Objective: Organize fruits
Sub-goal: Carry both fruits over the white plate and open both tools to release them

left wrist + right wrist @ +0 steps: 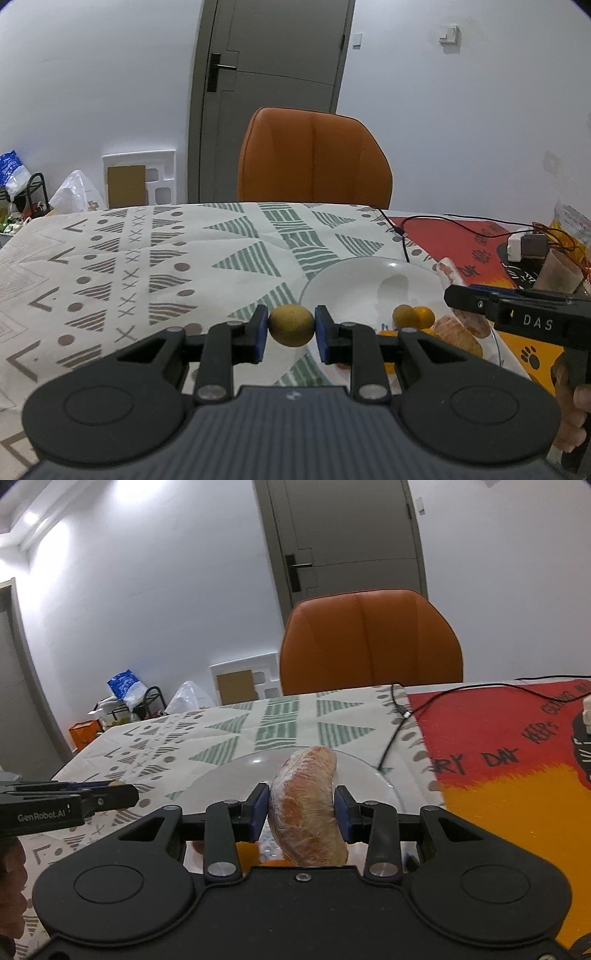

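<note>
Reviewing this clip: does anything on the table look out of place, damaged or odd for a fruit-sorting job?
One oddity: a black cable trails across the patterned tablecloth to the rim of the clear plate. Otherwise fine: the left gripper holds a small round fruit, the right gripper a peeled citrus segment, both intact.

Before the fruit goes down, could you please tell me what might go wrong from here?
The round fruit in the left gripper is pinched only at its sides, so it could slip and roll off the plate. The peeled segment in the right gripper looks soft and may get crushed. Both grippers are close together and might bump.
</note>
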`<state>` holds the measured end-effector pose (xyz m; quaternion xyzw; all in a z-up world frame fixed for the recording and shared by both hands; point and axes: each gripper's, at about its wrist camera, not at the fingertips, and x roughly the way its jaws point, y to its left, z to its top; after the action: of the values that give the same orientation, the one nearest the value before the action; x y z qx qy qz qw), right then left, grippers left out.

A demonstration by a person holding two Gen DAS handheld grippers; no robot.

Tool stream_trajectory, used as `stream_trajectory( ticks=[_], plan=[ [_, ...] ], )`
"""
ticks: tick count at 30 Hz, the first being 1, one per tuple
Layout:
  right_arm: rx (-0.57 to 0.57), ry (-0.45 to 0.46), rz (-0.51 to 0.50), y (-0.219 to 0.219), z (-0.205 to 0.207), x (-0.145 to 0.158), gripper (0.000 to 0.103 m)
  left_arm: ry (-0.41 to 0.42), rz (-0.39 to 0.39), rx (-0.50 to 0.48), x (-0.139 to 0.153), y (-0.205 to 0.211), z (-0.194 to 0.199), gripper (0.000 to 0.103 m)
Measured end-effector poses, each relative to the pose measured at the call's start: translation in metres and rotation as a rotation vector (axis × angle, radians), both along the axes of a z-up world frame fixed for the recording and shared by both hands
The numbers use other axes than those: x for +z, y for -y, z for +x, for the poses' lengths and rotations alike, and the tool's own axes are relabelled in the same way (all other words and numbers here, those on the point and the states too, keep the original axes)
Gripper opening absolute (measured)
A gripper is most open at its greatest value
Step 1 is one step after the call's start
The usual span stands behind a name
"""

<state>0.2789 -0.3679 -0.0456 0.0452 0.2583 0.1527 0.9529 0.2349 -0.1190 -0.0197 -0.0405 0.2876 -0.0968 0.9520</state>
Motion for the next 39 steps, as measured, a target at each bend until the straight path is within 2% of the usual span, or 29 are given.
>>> stream_trajectory(
  ticks=[11, 13, 15, 22, 25, 30, 34, 39],
  plan=[
    [-0.035, -0.004, -0.018, 0.017, 0.013, -0.005, 0.037, -0.004, 0.009, -0.03, -0.004, 0.02, 0.019, 0.025],
    [-0.038, -0.006, -0.019, 0.019, 0.015, -0.006, 0.043, -0.006, 0.01, -0.033, -0.005, 0.023, 0.023, 0.025],
    [-0.052, 0.008, -0.009, 0.022, 0.014, -0.004, 0.046, -0.007, 0.012, -0.039, -0.005, 0.026, 0.025, 0.025],
    [-0.079, 0.014, 0.025, 0.034, 0.003, 0.001, 0.046, -0.006, 0.017, -0.061, -0.006, 0.038, 0.034, 0.025],
    [-0.084, 0.003, 0.041, 0.036, -0.002, -0.001, 0.046, 0.004, 0.021, -0.06, -0.004, 0.04, 0.034, 0.029],
    [-0.069, 0.003, 0.058, 0.029, -0.01, -0.002, 0.047, -0.003, 0.023, -0.052, -0.002, 0.034, 0.03, 0.029],
    [-0.064, -0.003, 0.073, 0.024, -0.013, -0.005, 0.052, -0.006, 0.027, -0.031, 0.0, 0.025, 0.024, 0.03],
    [-0.054, -0.009, 0.086, 0.016, -0.02, -0.005, 0.055, -0.006, 0.028, -0.013, 0.004, 0.013, 0.014, 0.032]
  ],
)
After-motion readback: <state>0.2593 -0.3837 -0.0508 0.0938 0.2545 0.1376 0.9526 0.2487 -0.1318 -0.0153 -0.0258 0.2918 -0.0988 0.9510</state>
